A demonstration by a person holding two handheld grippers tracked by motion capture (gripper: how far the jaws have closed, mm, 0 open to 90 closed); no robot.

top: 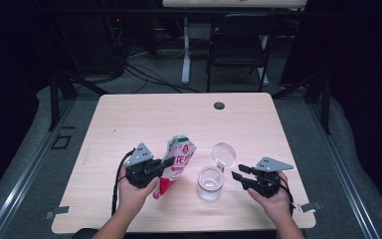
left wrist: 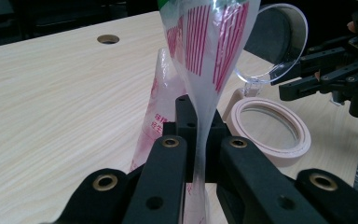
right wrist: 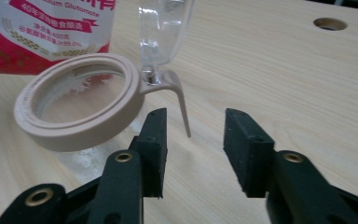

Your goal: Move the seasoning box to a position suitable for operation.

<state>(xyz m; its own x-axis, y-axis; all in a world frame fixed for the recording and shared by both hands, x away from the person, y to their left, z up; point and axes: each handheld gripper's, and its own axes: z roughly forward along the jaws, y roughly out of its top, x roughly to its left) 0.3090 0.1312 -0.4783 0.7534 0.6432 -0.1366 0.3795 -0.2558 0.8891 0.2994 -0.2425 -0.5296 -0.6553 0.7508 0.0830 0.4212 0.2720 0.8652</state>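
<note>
A red, white and green plastic pouch (top: 179,159) stands tilted at the table's front middle, and my left gripper (top: 169,162) is shut on it. In the left gripper view the jaws (left wrist: 198,126) pinch the pouch's thin clear film (left wrist: 205,46). To its right stands a clear jar (top: 210,183) with a beige rim (right wrist: 65,135) and its round clear lid (top: 223,154) flipped up. My right gripper (top: 236,173) is open, just right of the jar. Its jaws (right wrist: 193,140) hold nothing and sit close to the rim's beige tab (right wrist: 179,100).
The light wooden table (top: 179,114) has a dark cable hole (top: 219,105) near its far edge. A black chair (top: 238,45) and a white desk leg stand beyond the table. Cables trail from both grippers toward the front edge.
</note>
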